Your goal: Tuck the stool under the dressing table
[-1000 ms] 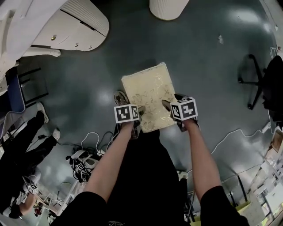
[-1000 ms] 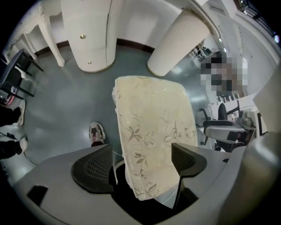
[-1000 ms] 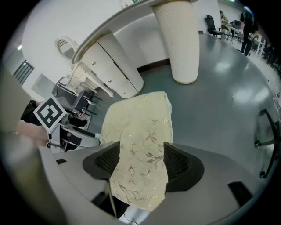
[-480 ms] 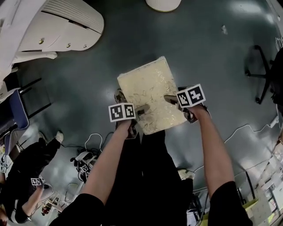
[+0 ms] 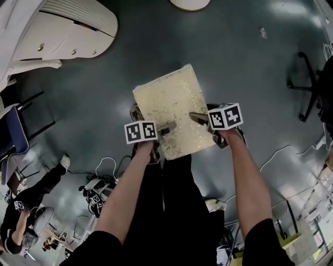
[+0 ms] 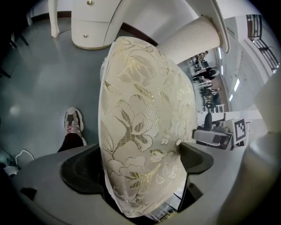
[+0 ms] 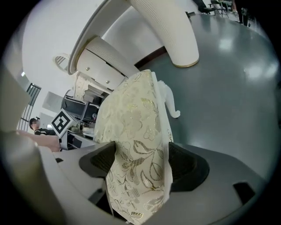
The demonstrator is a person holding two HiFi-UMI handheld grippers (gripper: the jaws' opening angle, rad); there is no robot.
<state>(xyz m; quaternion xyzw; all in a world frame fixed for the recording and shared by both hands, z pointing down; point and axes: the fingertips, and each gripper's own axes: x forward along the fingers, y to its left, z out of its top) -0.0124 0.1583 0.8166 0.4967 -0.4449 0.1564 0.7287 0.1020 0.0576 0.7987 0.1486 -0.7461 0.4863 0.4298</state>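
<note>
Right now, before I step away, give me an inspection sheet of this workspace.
Surface: dark grey glossy floor.
Job's things: stool with gold-patterned seat, out in the open; white dressing table at upper left, apart from it; not tucked yet.
Clutter: heap of marker-tagged gear beside the person's legs.
Grippers: left gripper and right gripper each straddle a seat edge; jaws have just been opening, now open.
Cables: white cables loose on the floor on both sides of the person.
Surroundings: office chair base, blue chair, second person, ribbed white column.

Dim light, glare patches on floor (image 5: 234, 67), fisheye edges.
</note>
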